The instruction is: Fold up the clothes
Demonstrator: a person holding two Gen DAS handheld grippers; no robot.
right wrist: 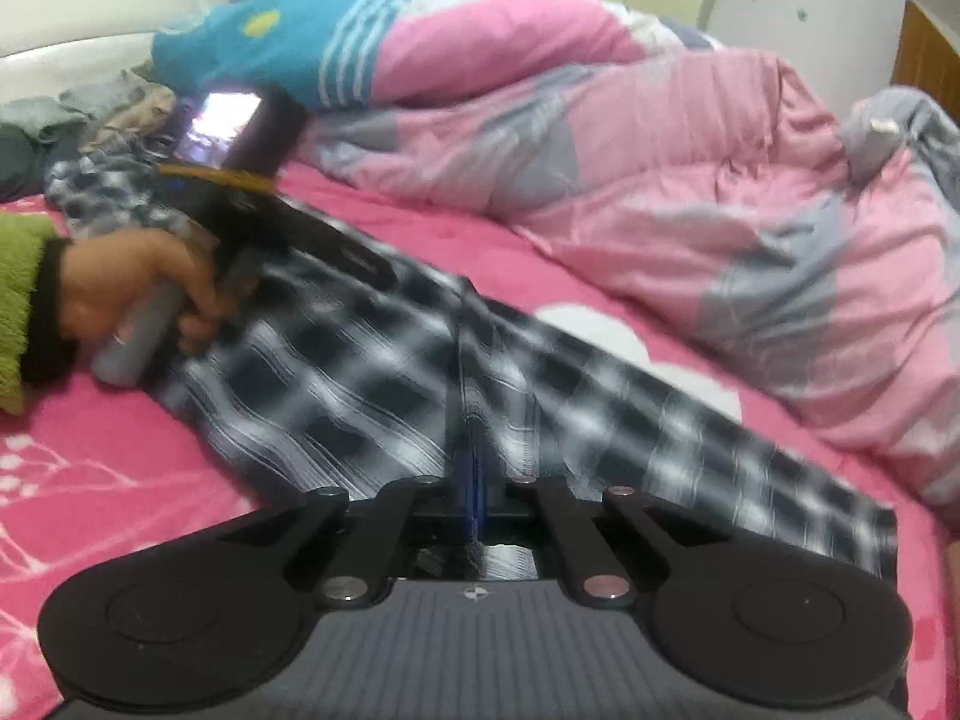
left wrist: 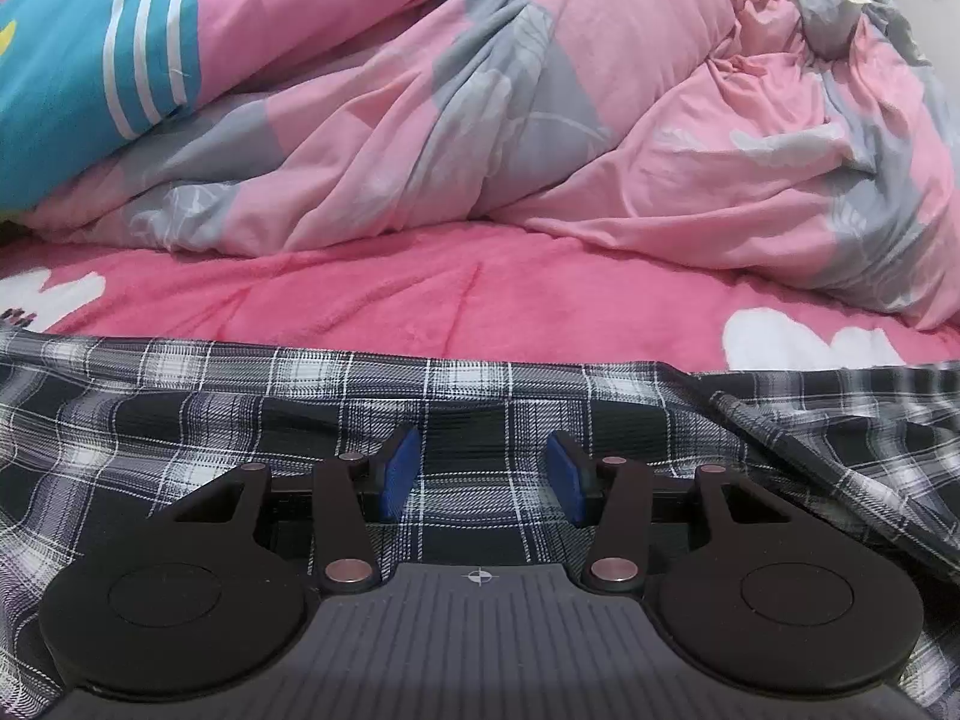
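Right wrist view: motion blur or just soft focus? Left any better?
Right wrist view: streaky smear across the plaid garment and the hand, so likely motion blur; the shut right gripper stays sharper. Left wrist view: crisp, plaid lines clean around the open left gripper, only fisheye bending at the edges.

A strip of bare pink fleece bedsheet (left wrist: 420,294) lies open beyond the black-and-white plaid garment (left wrist: 180,420). Behind it, the bunched pink-and-grey floral duvet (left wrist: 480,120) walls off the far side, closest on the right.
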